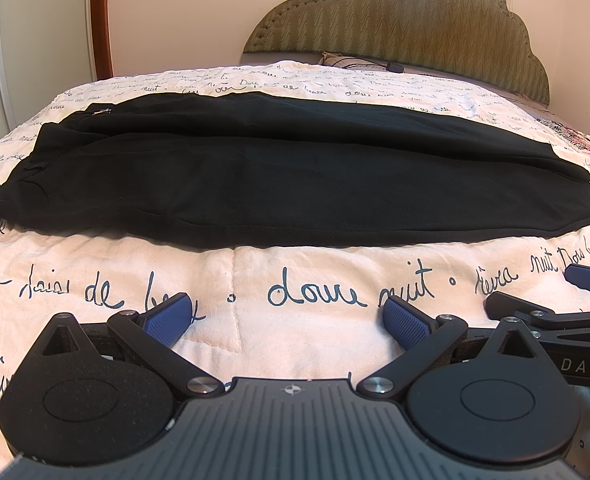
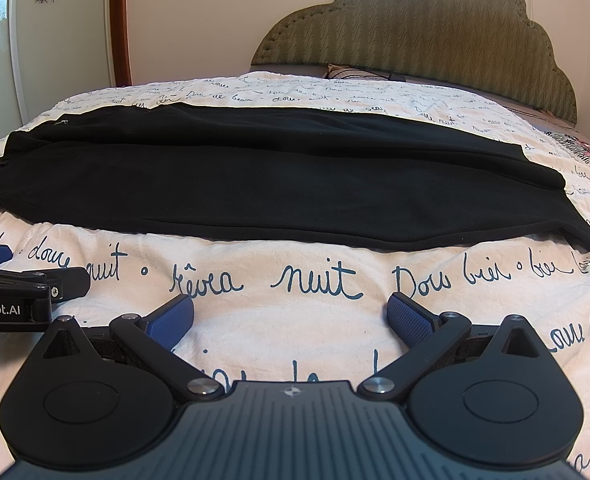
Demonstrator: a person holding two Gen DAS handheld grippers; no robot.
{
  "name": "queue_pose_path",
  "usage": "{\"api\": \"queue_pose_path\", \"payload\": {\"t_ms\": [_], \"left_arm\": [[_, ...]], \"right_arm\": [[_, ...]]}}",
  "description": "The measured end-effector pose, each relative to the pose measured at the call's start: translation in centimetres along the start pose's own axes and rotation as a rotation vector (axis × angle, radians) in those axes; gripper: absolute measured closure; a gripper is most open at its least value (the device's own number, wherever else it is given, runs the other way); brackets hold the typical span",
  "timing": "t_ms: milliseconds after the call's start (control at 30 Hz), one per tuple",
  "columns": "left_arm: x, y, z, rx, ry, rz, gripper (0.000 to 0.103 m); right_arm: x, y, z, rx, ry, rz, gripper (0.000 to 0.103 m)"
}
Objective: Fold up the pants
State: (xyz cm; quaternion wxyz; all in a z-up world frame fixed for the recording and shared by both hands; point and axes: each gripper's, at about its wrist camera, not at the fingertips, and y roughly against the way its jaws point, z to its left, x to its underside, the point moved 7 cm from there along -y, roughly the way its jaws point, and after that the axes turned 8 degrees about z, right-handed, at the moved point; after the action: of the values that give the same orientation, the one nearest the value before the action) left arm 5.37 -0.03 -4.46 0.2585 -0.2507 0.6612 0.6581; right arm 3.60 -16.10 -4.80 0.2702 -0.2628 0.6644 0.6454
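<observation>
Fingers [image 1: 167, 316] of both grippers spread wide, grasping nothing, hovering over bedspread [image 1: 295, 340] near edge, facing black pants [image 1: 255, 176] lying flat crosswise, awaiting folding.

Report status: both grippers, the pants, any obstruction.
Left gripper open, empty, short of the cloth. Right gripper open, empty, alongside. Black pants lie flat across the quilt, lengthwise fold apparently done. Nothing in the way.

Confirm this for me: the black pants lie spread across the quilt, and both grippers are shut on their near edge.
Not quite. The black pants do lie spread across the quilt, but the left gripper and right gripper are open, short of the near edge, holding nothing. Each wrist view shows this.
</observation>
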Motion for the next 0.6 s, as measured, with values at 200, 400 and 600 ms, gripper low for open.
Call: {"api": "queue_pose_path", "payload": {"t_ms": [200, 400, 600], "left_arm": [[0.0, 0.0, 0.0, 0.0, 0.001, 0.0, 0.0], [0.0, 0.14, 0.0, -0.014, -0.009, 0.002, 0.0], [0.03, 0.26, -0.38, -0.005, -0.006, 0.001, 0.0]], "right_arm": [[0.0, 0.03, -0.02, 0.0, 0.0, 0.0, 0.0], [0.0, 0.07, -0.05, 0.0, 0.0, 0.0, 0.0], [-0.02, 0.18, -0.05, 0.001, 0.001, 0.0, 0.0]]}}
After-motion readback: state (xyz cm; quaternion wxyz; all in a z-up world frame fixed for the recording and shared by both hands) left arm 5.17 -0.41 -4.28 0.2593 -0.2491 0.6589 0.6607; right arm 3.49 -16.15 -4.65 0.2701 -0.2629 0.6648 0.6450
